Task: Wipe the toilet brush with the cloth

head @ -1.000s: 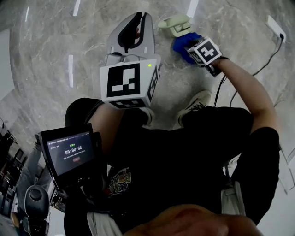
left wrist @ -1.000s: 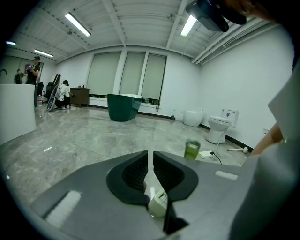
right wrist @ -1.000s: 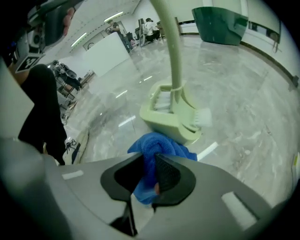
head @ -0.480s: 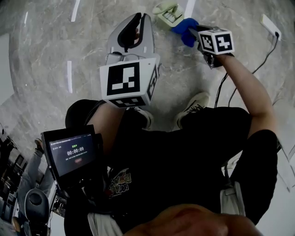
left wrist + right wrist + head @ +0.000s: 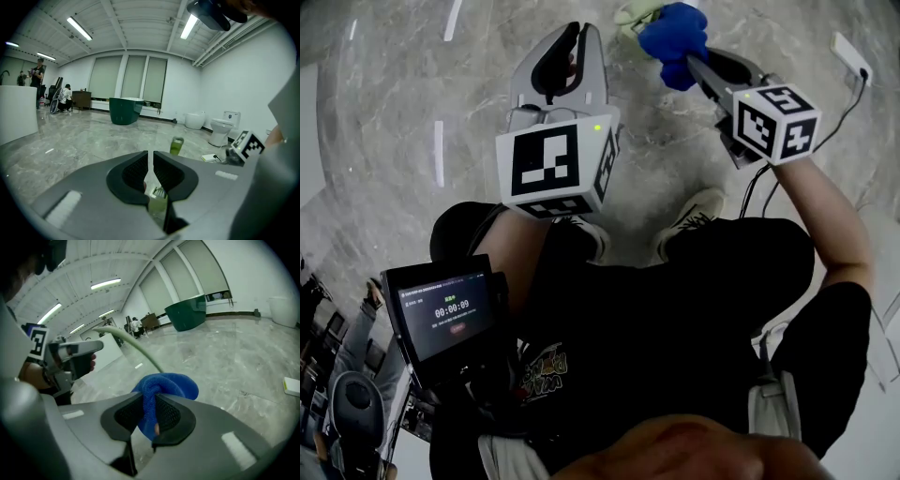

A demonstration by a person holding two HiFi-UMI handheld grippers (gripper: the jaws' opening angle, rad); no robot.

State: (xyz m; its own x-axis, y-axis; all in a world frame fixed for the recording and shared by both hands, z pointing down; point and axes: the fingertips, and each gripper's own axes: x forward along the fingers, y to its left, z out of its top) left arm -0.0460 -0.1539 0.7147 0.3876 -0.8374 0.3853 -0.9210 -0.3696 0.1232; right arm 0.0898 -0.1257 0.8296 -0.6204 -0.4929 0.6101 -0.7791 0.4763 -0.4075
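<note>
The person wore a black short-sleeved T-shirt with a small print and pale sneakers. The grey left gripper and right gripper each carried a white cube with black squares.

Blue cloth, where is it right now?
The blue cloth is near the top of the head view, right of middle, pinched in the jaws of the right gripper, beside the pale green toilet brush.
</note>
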